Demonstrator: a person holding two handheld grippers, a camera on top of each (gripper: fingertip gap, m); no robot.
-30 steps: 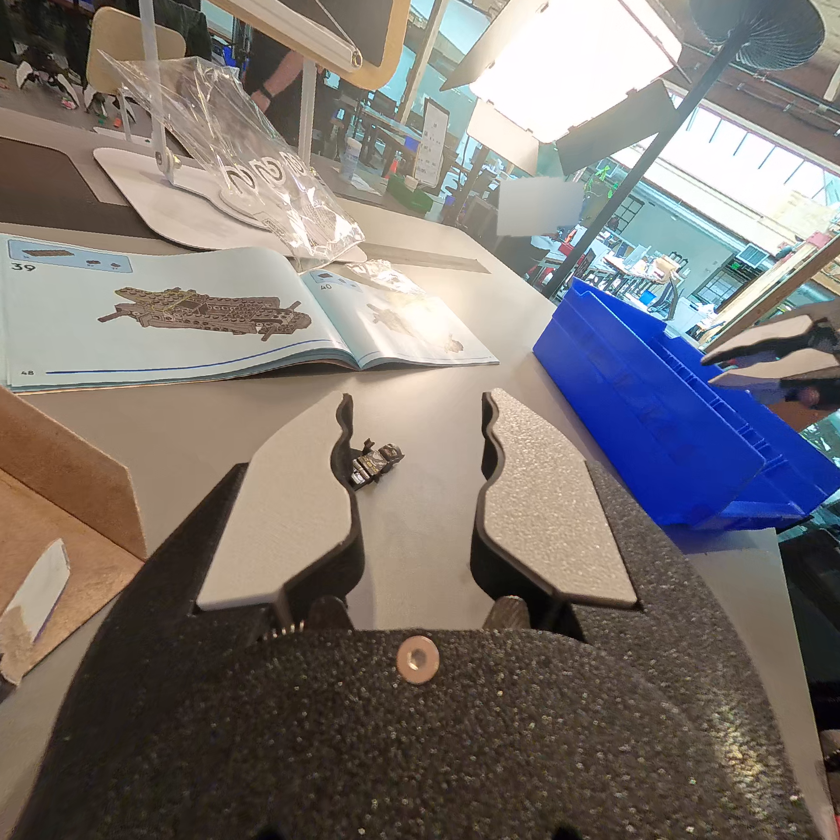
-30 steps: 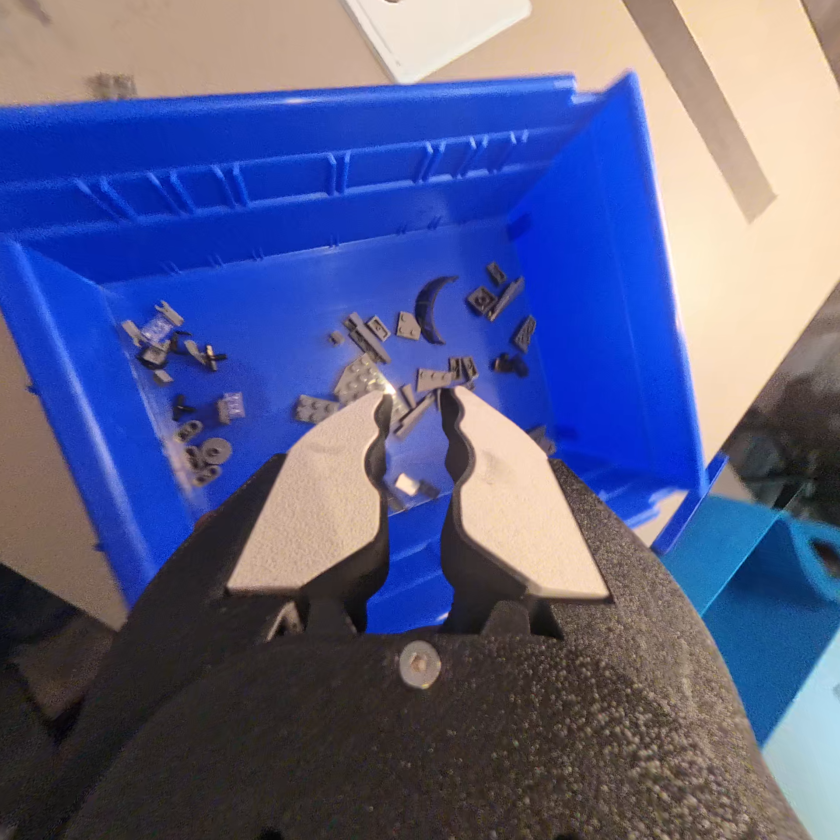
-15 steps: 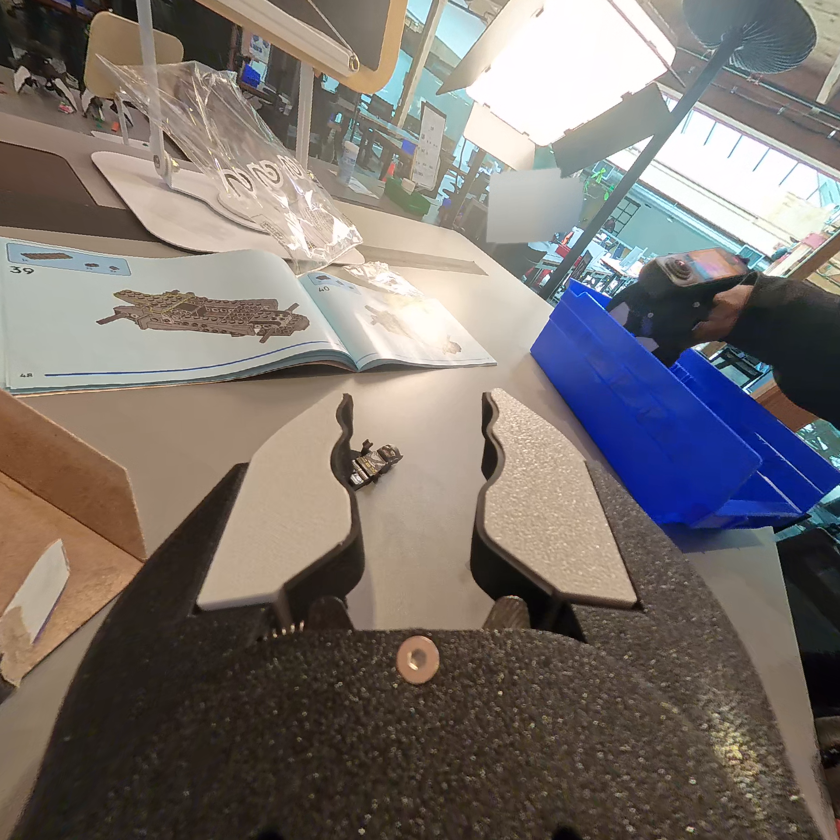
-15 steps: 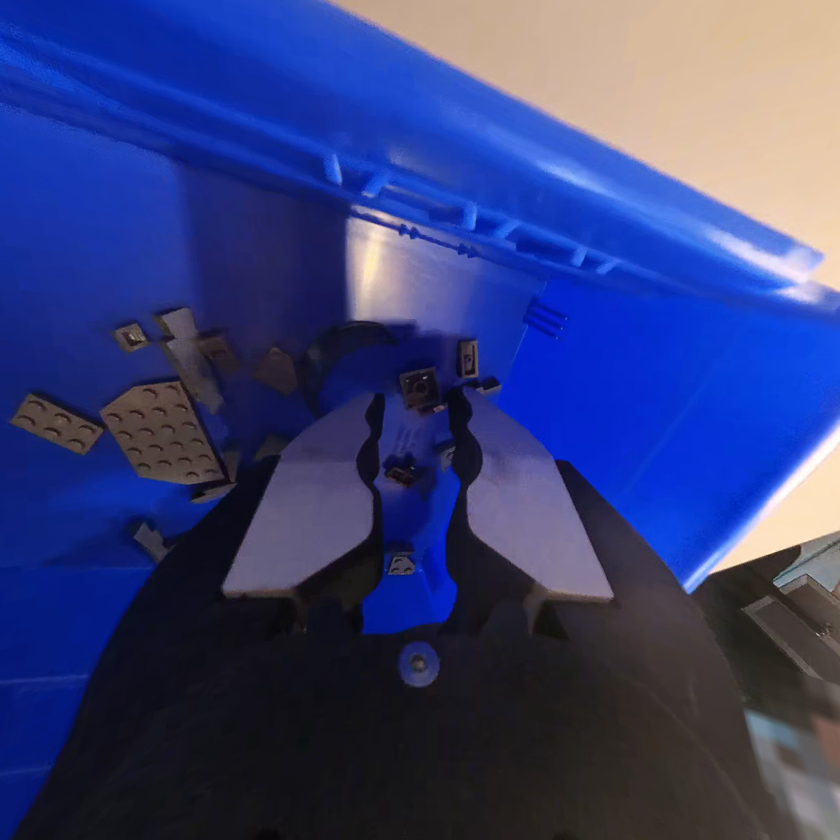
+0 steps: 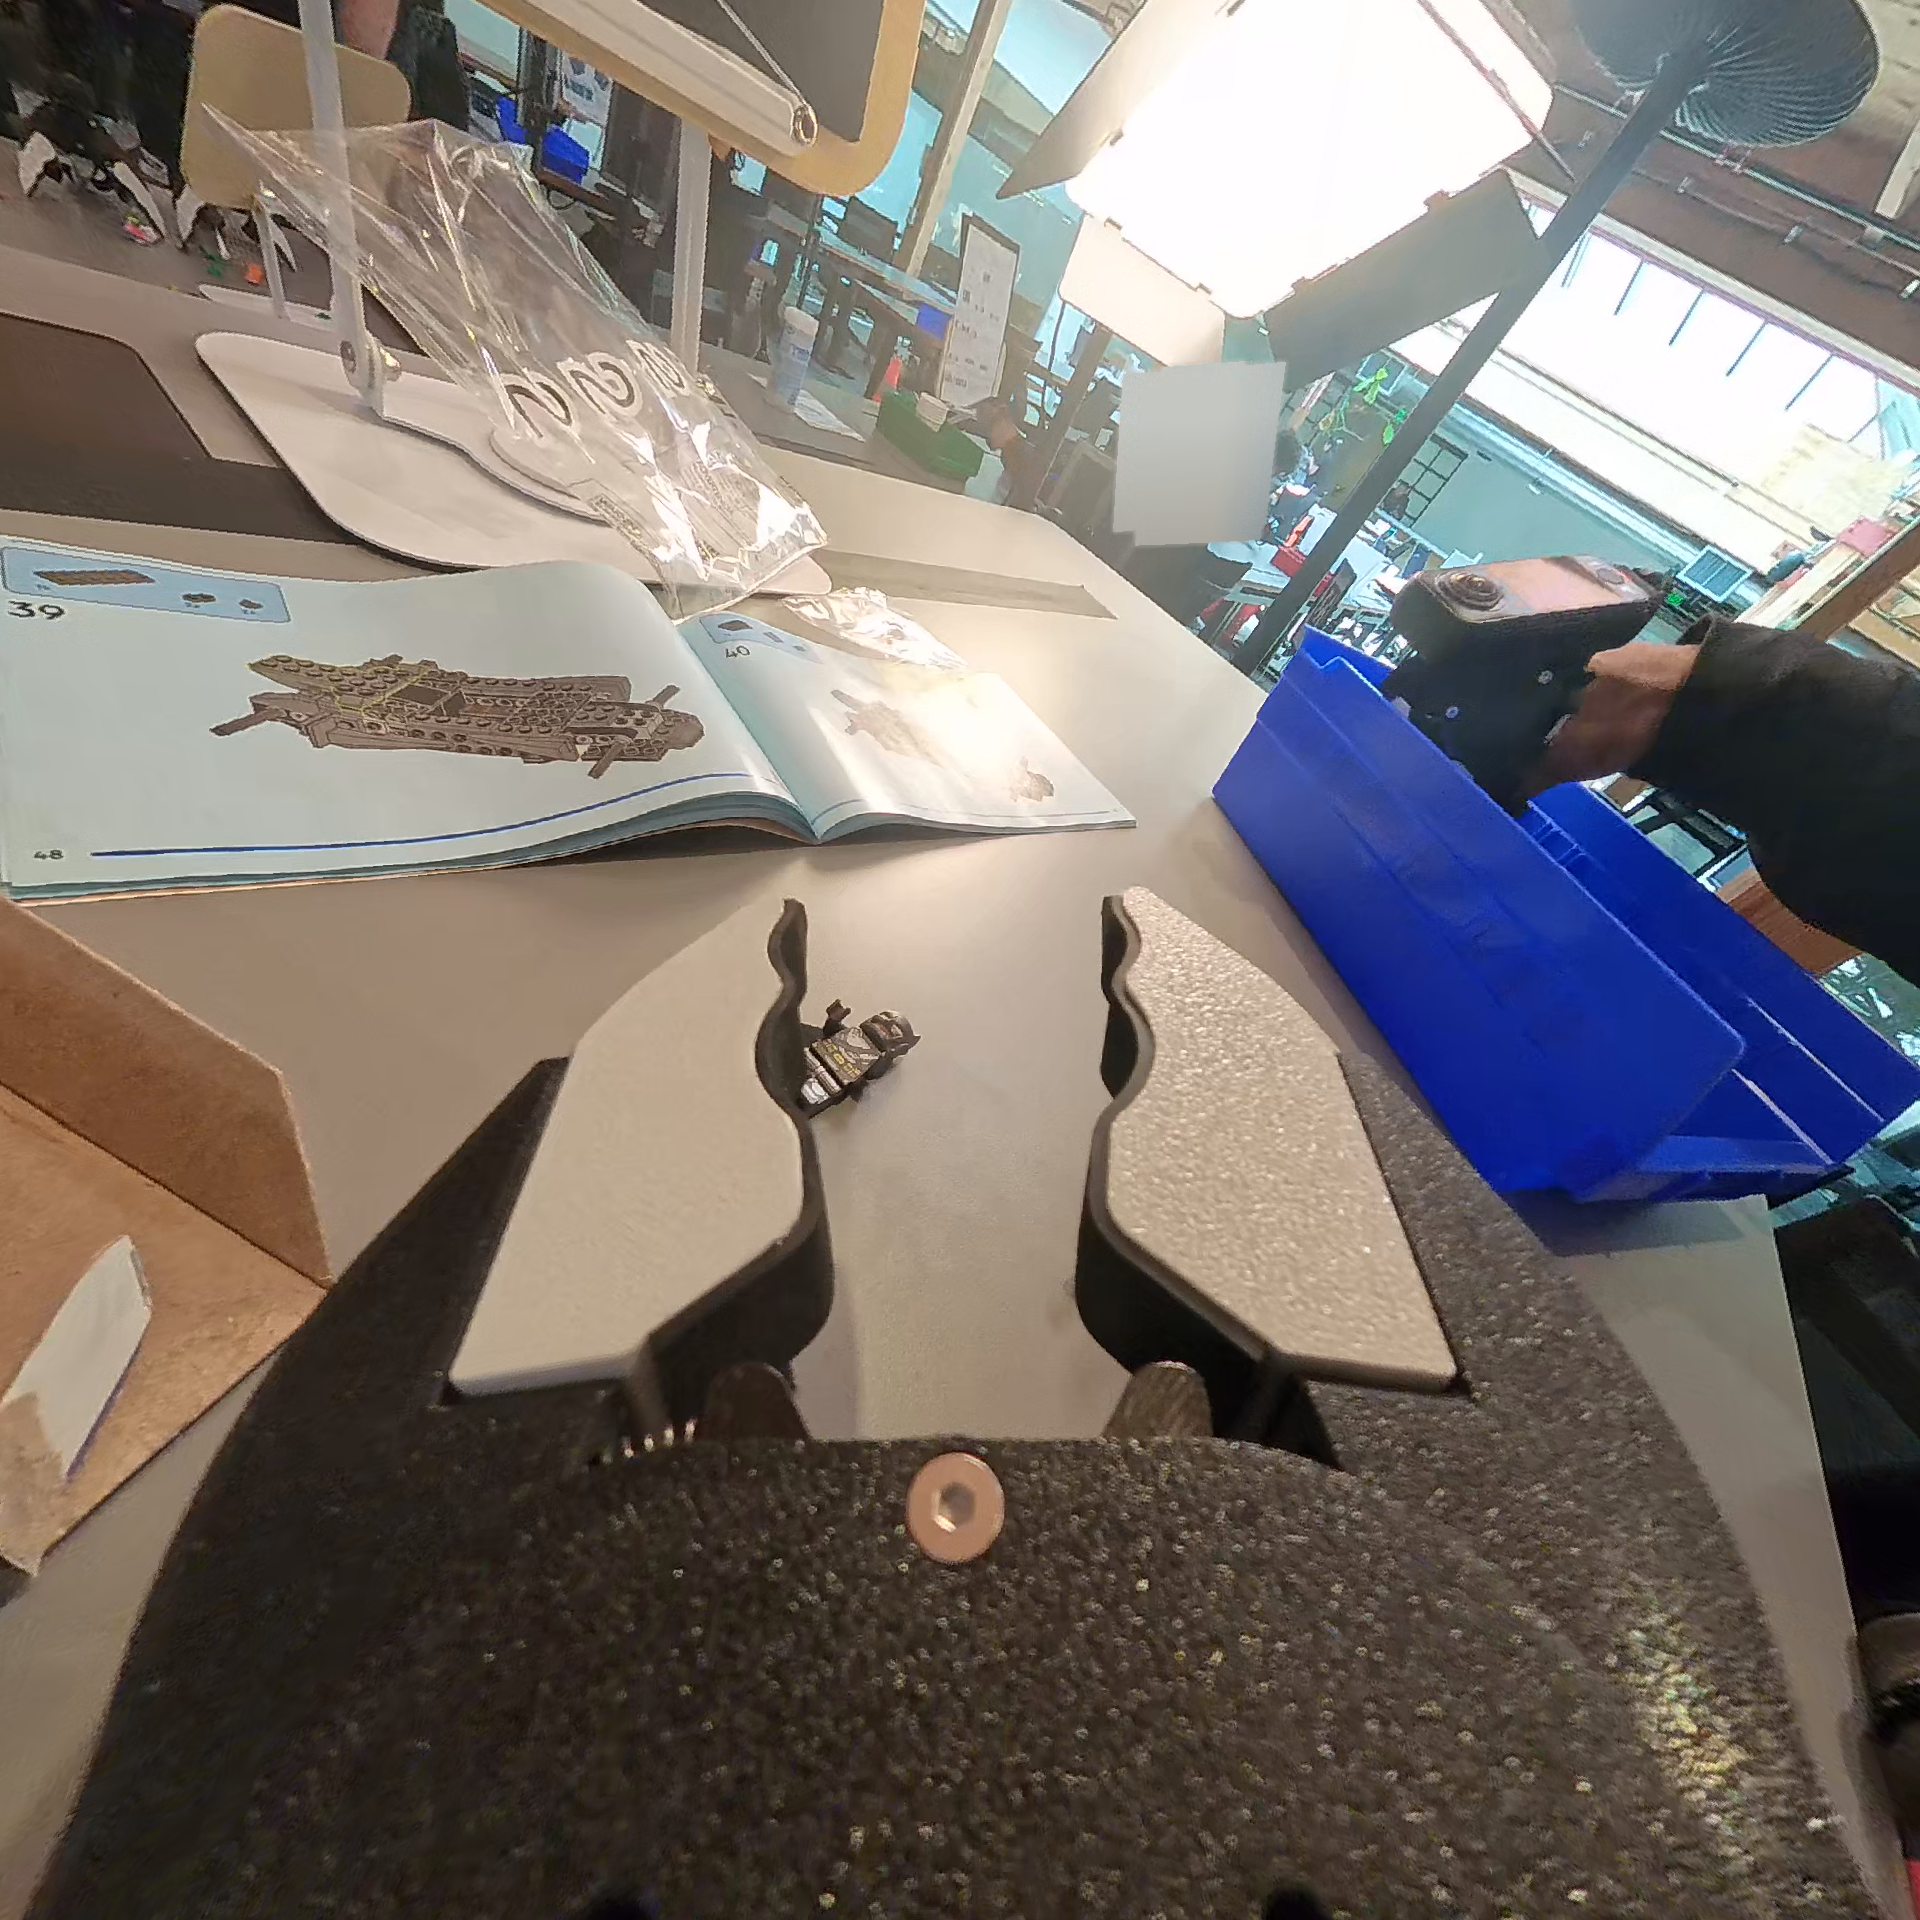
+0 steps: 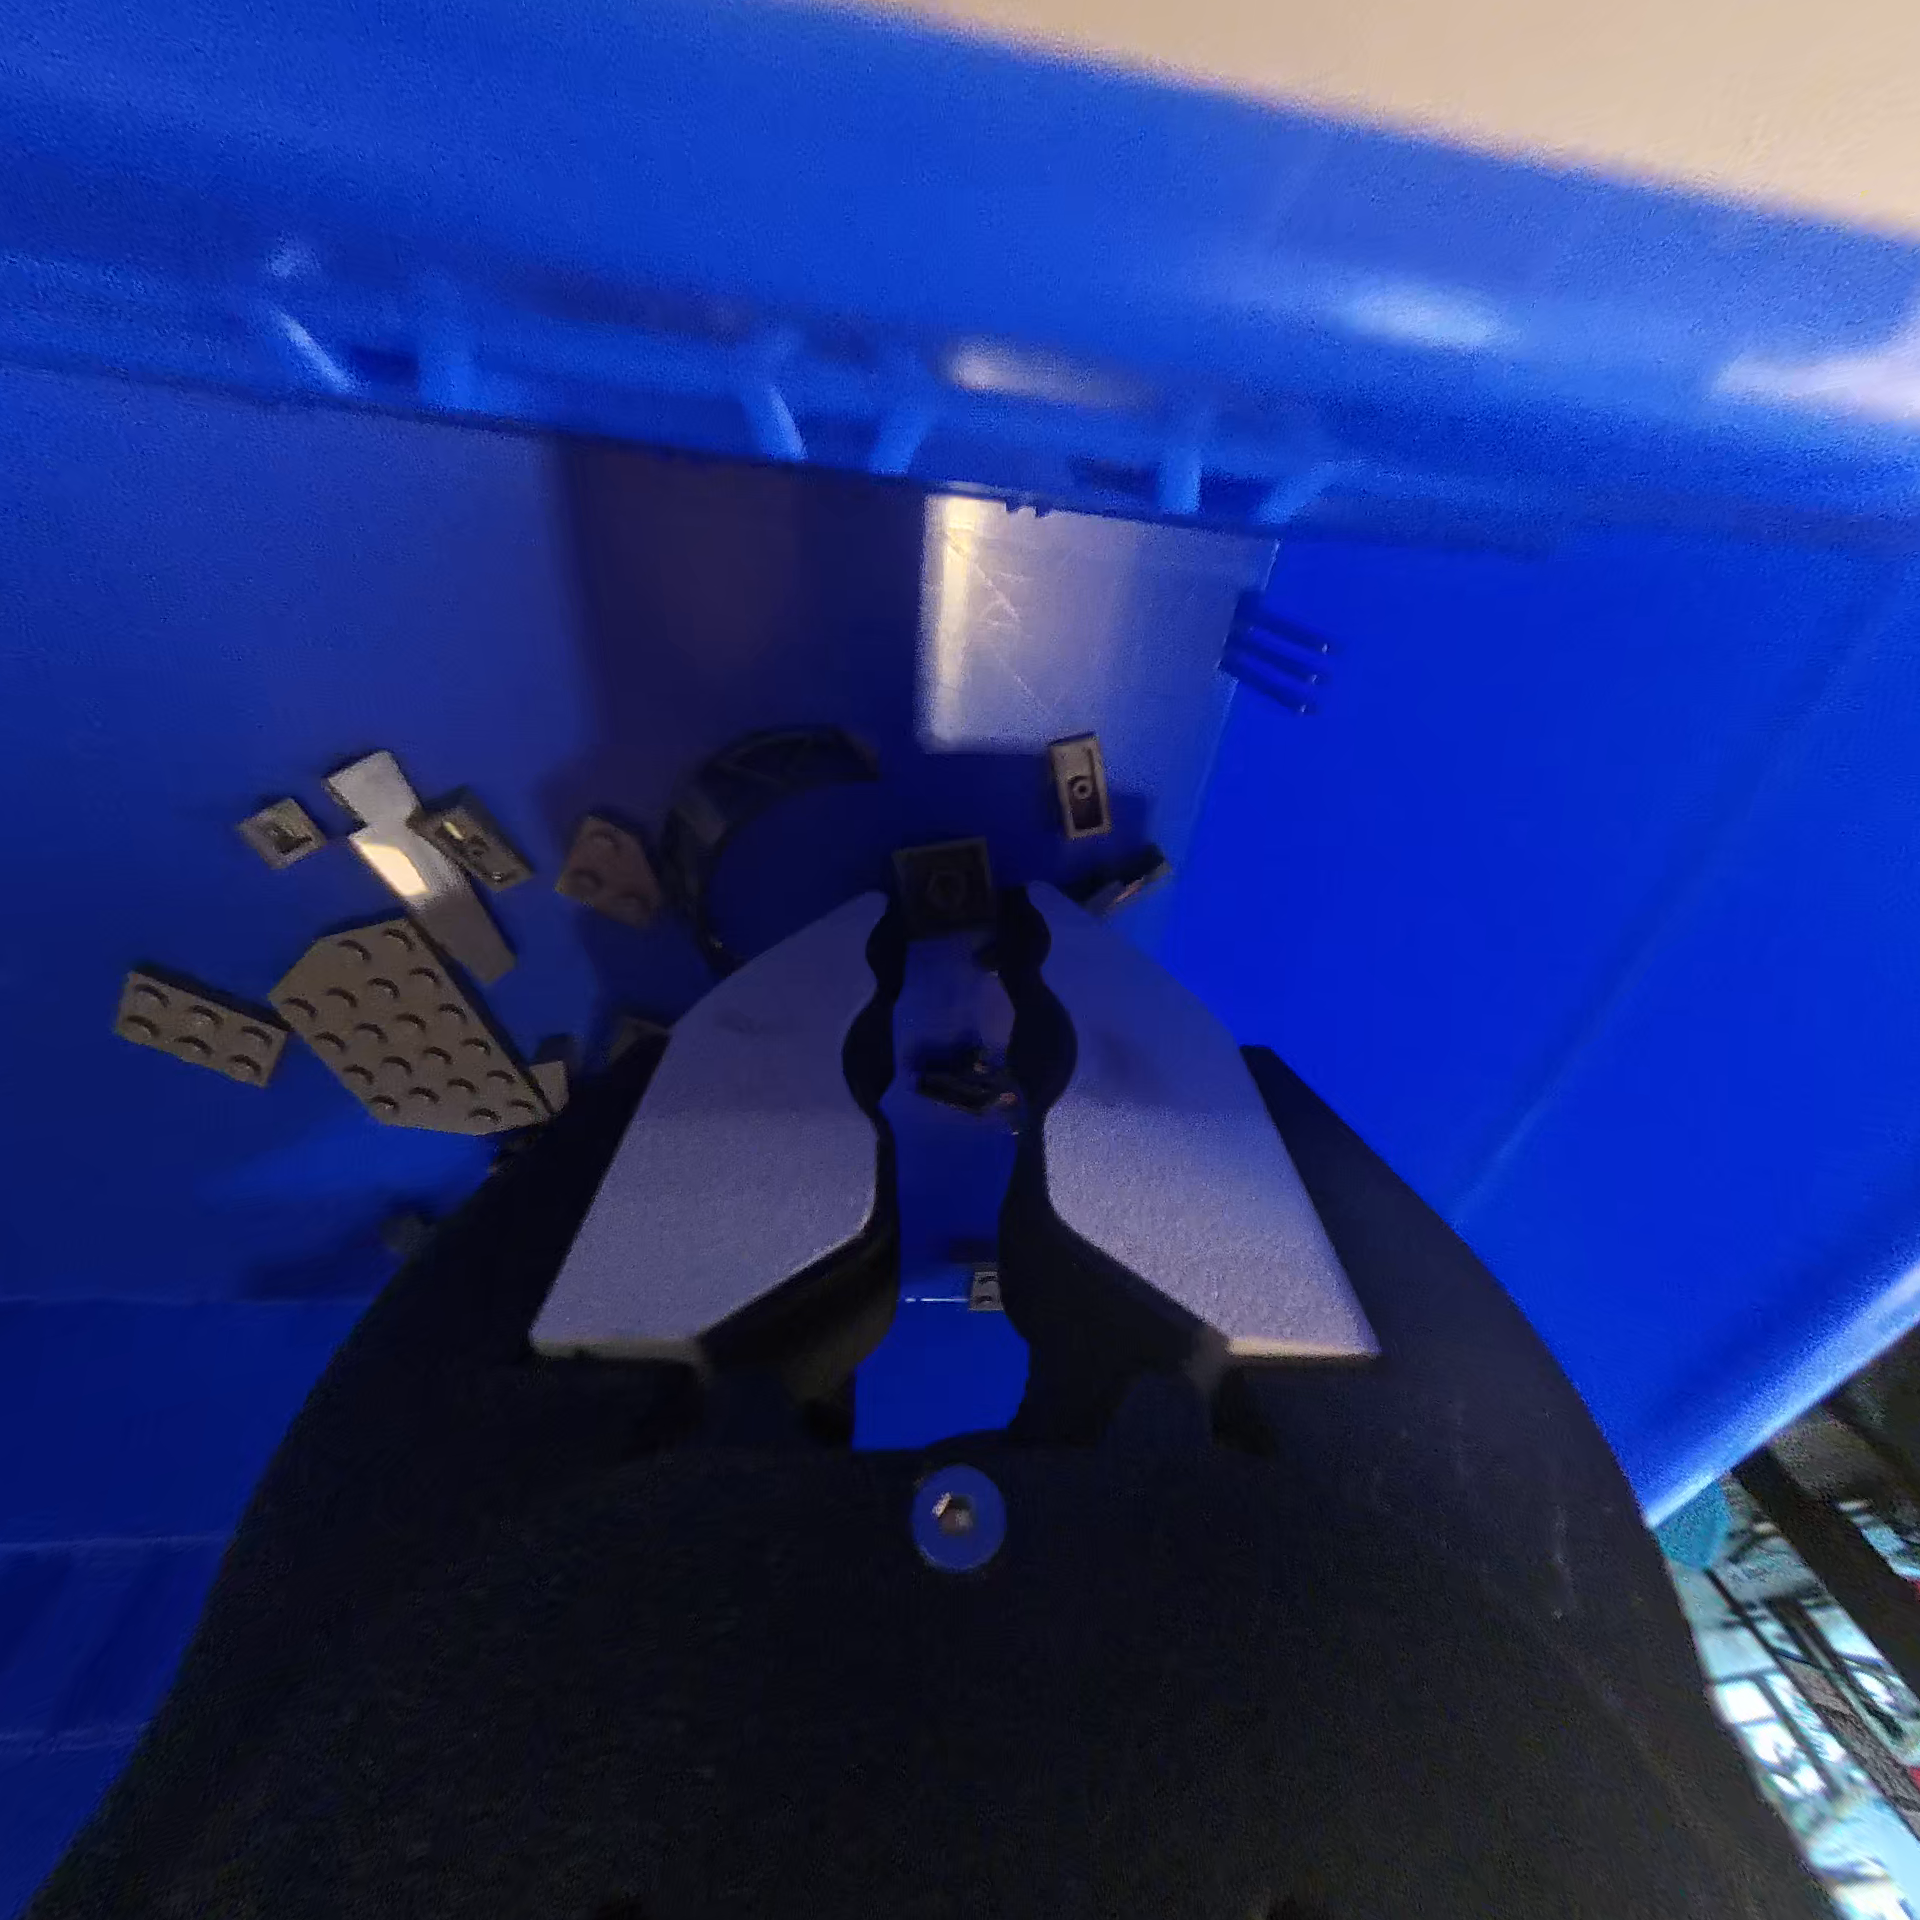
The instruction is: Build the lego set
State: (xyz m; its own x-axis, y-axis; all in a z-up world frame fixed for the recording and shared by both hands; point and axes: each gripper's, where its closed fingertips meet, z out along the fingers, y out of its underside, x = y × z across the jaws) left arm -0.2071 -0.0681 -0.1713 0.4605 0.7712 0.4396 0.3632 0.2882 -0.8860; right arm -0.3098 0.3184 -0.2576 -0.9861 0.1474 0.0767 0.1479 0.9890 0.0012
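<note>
My left gripper (image 5: 951, 914) is open and rests low over the grey table (image 5: 987, 1247). A small dark minifigure (image 5: 857, 1049) lies on the table between the fingers, close to the left finger (image 5: 665, 1143), and is not gripped. My right gripper (image 6: 956, 904) reaches deep into the blue bin (image 6: 1455, 831). Its jaws are narrow, and its tips stand at either side of a small square dark grey piece (image 6: 943, 888) on the bin floor. I see no firm press on it. Another small dark piece (image 6: 961, 1081) lies farther back between the fingers. In the left wrist view a hand holds the right gripper's black body (image 5: 1496, 675) over the bin (image 5: 1455, 935).
Several grey pieces lie in the bin, among them a large wedge plate (image 6: 405, 1039) and a curved arch (image 6: 748, 790). An open building booklet (image 5: 416, 707), a clear plastic bag (image 5: 540, 343) and a white stand base (image 5: 395, 468) lie beyond the left gripper. A cardboard box (image 5: 135, 1122) is at left. Left tips to right tips: about 40 cm.
My right gripper dropped from above the bin down to its floor; its jaws widened, then narrowed about the square piece. My left gripper and the minifigure have not moved.
</note>
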